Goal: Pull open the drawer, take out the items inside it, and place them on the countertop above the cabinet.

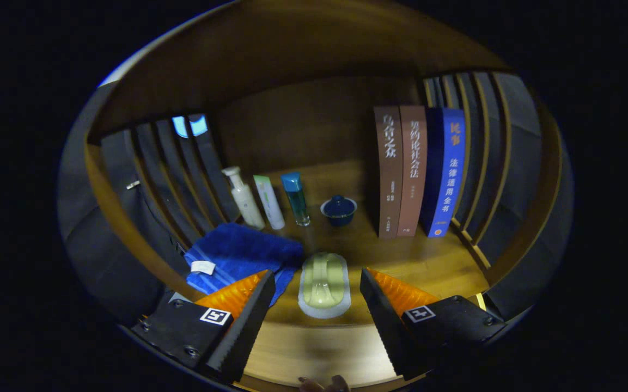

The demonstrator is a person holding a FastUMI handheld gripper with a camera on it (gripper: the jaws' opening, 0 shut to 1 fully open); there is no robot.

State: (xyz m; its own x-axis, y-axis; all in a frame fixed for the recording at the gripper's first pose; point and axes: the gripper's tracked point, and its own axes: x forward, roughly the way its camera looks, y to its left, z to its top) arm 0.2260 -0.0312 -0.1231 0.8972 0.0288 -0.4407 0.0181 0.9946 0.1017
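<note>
My gripper point(318, 286) is open, its two fingers spread wide over the wooden countertop point(428, 261). Between the fingertips lies a pale green oblong item point(324, 283) on a whitish backing, flat on the wood; neither finger touches it. A folded blue towel point(243, 253) with a white tag lies by the left finger, partly hidden under it. Beyond them stand a white pump bottle point(243, 197), a white-and-green tube point(269, 201), a blue-capped clear bottle point(296, 198) and a dark blue lidded cup point(339, 210).
Three upright books point(420, 171), two brown and one blue, stand at the right. Slatted wooden side panels point(183, 179) close the shelf on both sides, a wooden back wall and top above. A fingertip point(324, 384) shows at the near edge.
</note>
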